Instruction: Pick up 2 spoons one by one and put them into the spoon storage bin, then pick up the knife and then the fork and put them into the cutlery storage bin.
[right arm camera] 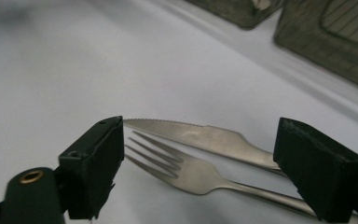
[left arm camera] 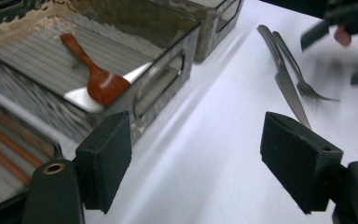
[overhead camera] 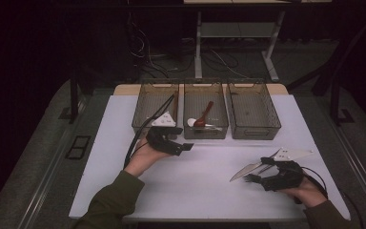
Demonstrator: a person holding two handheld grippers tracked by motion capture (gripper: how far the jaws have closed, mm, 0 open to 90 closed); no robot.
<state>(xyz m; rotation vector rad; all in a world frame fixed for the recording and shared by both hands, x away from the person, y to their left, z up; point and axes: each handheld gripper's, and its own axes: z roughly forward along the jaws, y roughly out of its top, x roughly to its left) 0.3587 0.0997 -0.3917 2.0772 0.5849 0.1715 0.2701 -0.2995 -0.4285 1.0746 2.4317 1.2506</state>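
On the white table (overhead camera: 195, 186), a steel fork (right arm camera: 191, 172) and a steel table knife (right arm camera: 205, 137) lie side by side near the right gripper (overhead camera: 252, 178), at the near right of the table. Both are plain brushed metal with slim handles. The knife has a finely serrated edge and a pointed blade; the fork has four tines and lies just nearer to the gripper than the knife, almost touching it. Their tips point left and toward the near edge, and their handles run away to the far right.

The right gripper sits low over the cutlery with its jaws wide apart; in the right gripper view the fork's tines and the knife's blade lie in the gap, and neither pad presses on them.

The left gripper (overhead camera: 187, 147) is at the left, just in front of the row of three smoky clear bins at the far side. Its jaws stand wide with nothing in them.

The middle bin (overhead camera: 206, 131) holds a reddish-brown wooden spoon (left arm camera: 95, 77) resting on a white piece. The left bin (overhead camera: 143, 114) holds long brown sticks, and the right bin (overhead camera: 255, 131) stands beside the middle one.
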